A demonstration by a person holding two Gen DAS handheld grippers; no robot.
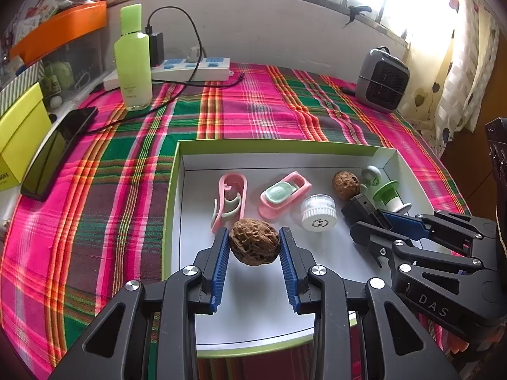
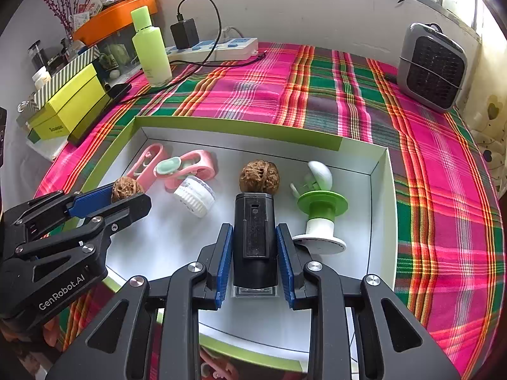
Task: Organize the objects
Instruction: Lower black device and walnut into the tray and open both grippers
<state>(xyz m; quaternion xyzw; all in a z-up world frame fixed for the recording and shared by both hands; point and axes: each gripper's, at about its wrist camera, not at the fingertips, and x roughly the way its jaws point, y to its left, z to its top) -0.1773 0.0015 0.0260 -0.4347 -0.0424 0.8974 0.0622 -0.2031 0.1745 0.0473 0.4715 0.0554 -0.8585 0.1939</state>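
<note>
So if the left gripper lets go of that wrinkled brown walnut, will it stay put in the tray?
Probably not: the wrinkled brown walnut is roundish, so it may roll on the smooth white tray floor. Its ridged shell likely helps the left gripper grip it.

Near rim of the box (image 2: 247, 128) behind the hand-held gripper (image 2: 255, 237) arms.

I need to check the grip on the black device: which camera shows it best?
The right wrist view: the black device sits centred between the right gripper pads. The left wrist view shows only its end, mostly hidden behind the gripper.
</note>
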